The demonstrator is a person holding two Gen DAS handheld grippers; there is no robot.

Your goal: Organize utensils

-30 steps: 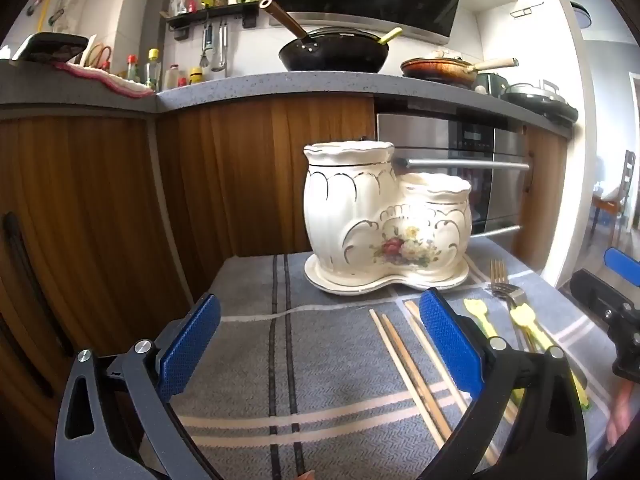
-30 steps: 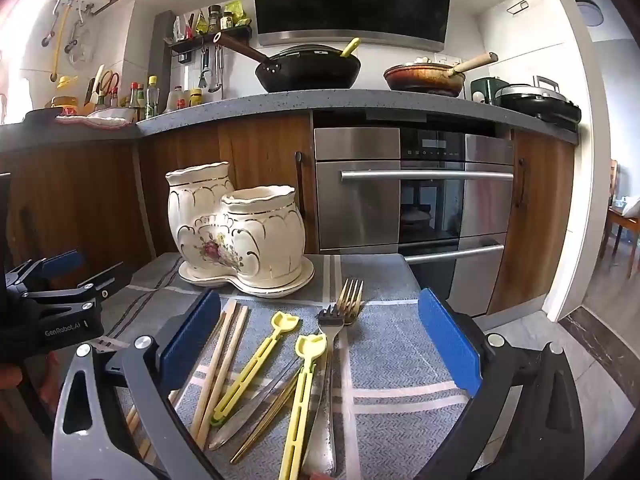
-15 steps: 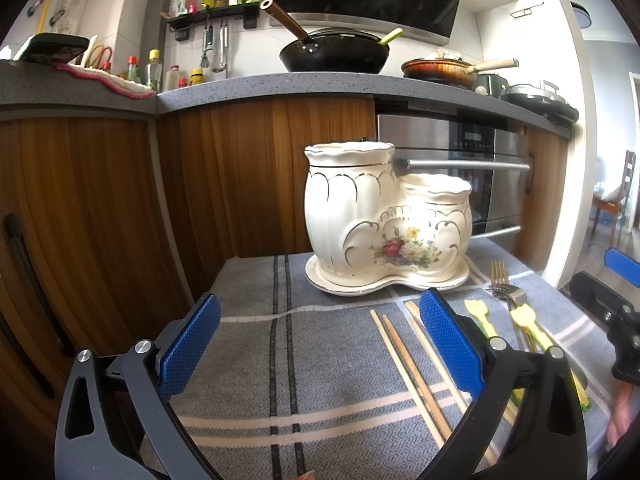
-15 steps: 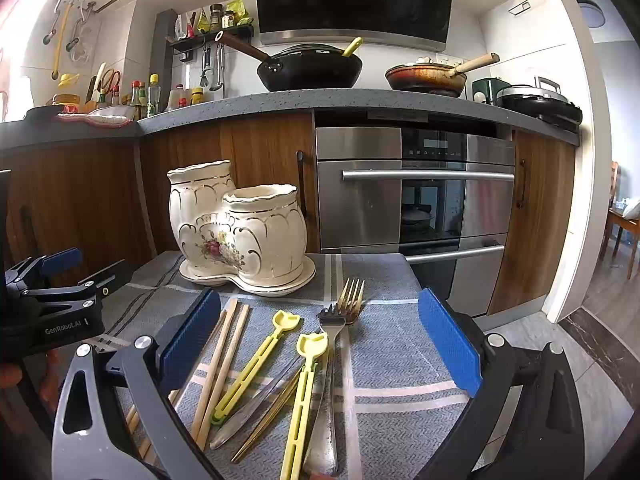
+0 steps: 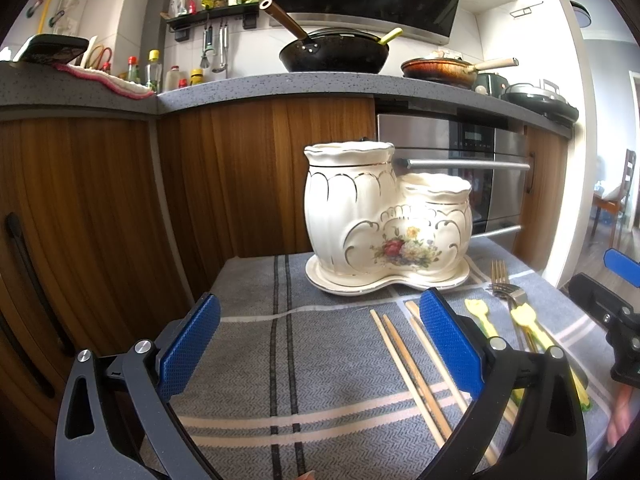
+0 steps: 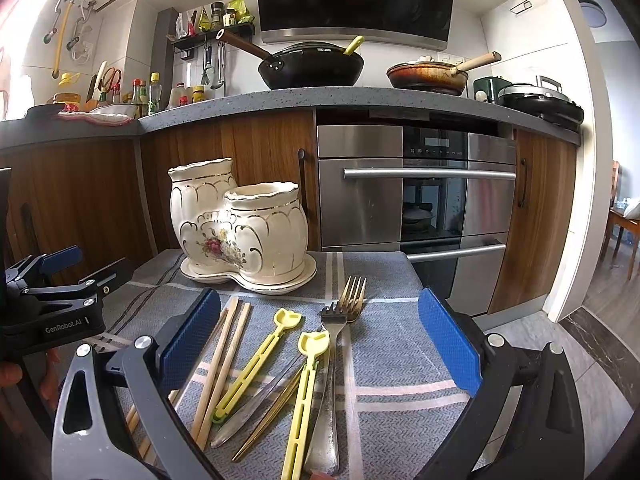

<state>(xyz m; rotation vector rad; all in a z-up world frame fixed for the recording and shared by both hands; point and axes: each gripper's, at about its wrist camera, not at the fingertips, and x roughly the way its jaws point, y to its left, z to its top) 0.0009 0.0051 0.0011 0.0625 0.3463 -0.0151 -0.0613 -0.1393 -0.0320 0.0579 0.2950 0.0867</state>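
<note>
Both my left gripper (image 5: 320, 336) and right gripper (image 6: 318, 334) stood wide apart, empty. The utensils (image 6: 280, 368) lay flat before the ceramic holder (image 6: 240, 228); I judged one chopstick, pinched mid-shaft, best.

You see the cream floral ceramic holder (image 6: 240, 232) upright at centre left. Below it, loose on the cloth, lie wooden chopsticks (image 6: 224, 364), two yellow utensils (image 6: 256, 364), and forks (image 6: 352, 298).
</note>
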